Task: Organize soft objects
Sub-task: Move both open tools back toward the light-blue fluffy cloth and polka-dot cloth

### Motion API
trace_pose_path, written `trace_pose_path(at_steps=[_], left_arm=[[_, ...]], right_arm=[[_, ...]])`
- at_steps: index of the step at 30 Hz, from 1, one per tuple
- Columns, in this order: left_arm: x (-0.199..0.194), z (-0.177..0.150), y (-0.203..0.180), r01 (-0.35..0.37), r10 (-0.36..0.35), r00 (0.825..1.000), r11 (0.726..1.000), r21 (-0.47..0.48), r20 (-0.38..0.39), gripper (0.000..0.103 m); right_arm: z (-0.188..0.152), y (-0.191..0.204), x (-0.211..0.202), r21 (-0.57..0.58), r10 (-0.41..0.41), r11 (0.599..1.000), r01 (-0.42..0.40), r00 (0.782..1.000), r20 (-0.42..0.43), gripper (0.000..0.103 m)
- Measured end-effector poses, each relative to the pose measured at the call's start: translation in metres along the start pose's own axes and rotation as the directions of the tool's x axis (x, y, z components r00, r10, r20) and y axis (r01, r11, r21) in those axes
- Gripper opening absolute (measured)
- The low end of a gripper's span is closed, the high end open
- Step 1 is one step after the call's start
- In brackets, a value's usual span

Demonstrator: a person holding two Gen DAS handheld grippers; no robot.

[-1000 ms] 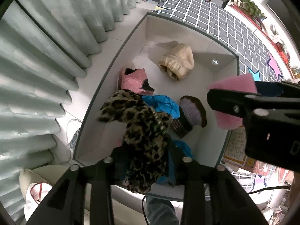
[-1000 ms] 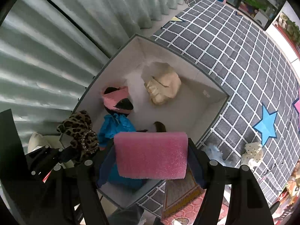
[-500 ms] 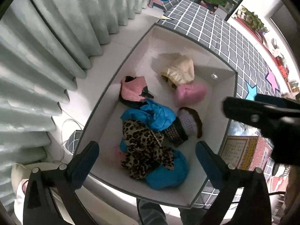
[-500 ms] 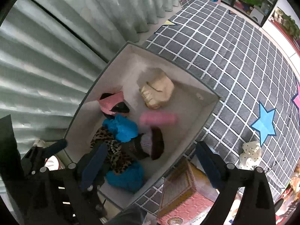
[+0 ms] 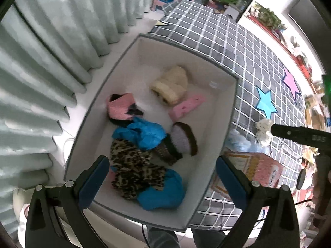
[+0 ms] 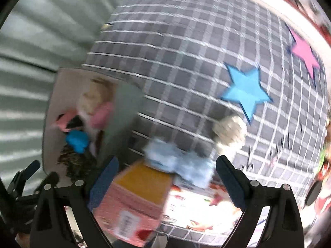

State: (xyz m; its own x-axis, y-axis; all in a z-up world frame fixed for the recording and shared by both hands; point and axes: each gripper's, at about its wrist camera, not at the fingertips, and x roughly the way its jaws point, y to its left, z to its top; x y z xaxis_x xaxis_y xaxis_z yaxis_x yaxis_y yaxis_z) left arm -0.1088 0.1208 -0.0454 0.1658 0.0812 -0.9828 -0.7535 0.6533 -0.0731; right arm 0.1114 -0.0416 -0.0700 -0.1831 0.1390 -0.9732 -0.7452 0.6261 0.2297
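The left tongs [image 5: 161, 177] are seen spread wide above an open white box [image 5: 231, 111], and nothing is gripped between the blue pads. Inside the box the soft things are gathered: a cream knitted piece [image 5: 171, 86] toward 12 o'clock, a pink sponge [image 5: 187, 107] just beside it at its 5 o'clock, a pink and black piece [image 5: 121, 107] at 10 o'clock, a crumpled blue cloth [image 5: 144, 133] near the middle, and a lilac knitted piece with a brown rim [image 5: 184, 139] just at its 3 o'clock. A leopard-print cloth [image 5: 132, 169] is draped at 6 o'clock, partly over a second blue cloth [image 5: 163, 190].

The right tongs [image 6: 166, 178] are likewise held wide apart and empty, over a grey checked rug [image 6: 186, 51]; this view is blurred by motion. On the rug a pale blue fluffy thing [image 6: 178, 159] is seen lying between the pads' lines, partly on a pink and yellow carton [image 6: 136, 190], and a cream spotted soft thing [image 6: 229, 130] lies at its 2 o'clock, near a blue star [image 6: 246, 91]. The box is seen at 9 o'clock in this view. Pale green curtains [image 5: 45, 51] hang beyond the box at 10 o'clock.
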Motion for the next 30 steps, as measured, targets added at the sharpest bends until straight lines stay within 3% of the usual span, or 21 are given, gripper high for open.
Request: trace_pose_path(at_steps=[4, 9, 15, 22, 23, 24, 26, 28, 30], left_arm=[[0.002, 0.001, -0.017, -0.002, 0.003, 1.000, 1.000, 0.030, -0.019, 0.103], [0.004, -0.002, -0.033, -0.019, 0.021, 0.999, 0.998, 0.057, -0.038, 0.103], [0.006, -0.007, -0.046, -0.046, 0.049, 0.997, 0.997, 0.066, -0.053, 0.103], [0.007, -0.007, -0.062, -0.076, 0.082, 0.994, 0.993, 0.086, -0.068, 0.103], [0.006, -0.007, -0.064, -0.080, 0.086, 0.994, 0.993, 0.091, -0.069, 0.103], [0.006, -0.006, -0.067, -0.082, 0.089, 0.994, 0.992, 0.095, -0.069, 0.103], [0.005, -0.005, -0.072, -0.083, 0.090, 0.994, 0.991, 0.106, -0.068, 0.103], [0.004, -0.004, -0.080, -0.084, 0.093, 0.994, 0.989, 0.123, -0.066, 0.103], [0.004, -0.003, -0.089, -0.088, 0.096, 0.994, 0.986, 0.143, -0.056, 0.103]], right_arm=[[-0.008, -0.031, 0.019, 0.074, 0.013, 0.997, -0.010, 0.999, -0.050, 0.096], [-0.014, -0.043, 0.045, 0.076, 0.032, 0.997, -0.022, 0.991, -0.129, 0.096], [-0.017, -0.062, 0.083, 0.193, 0.141, 0.976, -0.098, 0.965, -0.222, 0.096], [-0.019, -0.059, 0.116, 0.203, 0.197, 0.969, -0.143, 0.941, -0.277, 0.096], [-0.020, -0.059, 0.118, 0.211, 0.211, 0.965, -0.156, 0.939, -0.271, 0.088], [-0.020, -0.058, 0.118, 0.212, 0.220, 0.963, -0.166, 0.940, -0.261, 0.065], [-0.020, -0.059, 0.115, 0.202, 0.221, 0.964, -0.175, 0.947, -0.234, 0.053], [-0.020, -0.064, 0.108, 0.195, 0.248, 0.958, -0.210, 0.948, -0.198, 0.031], [-0.021, -0.071, 0.099, 0.195, 0.265, 0.953, -0.233, 0.951, -0.162, 0.027]])
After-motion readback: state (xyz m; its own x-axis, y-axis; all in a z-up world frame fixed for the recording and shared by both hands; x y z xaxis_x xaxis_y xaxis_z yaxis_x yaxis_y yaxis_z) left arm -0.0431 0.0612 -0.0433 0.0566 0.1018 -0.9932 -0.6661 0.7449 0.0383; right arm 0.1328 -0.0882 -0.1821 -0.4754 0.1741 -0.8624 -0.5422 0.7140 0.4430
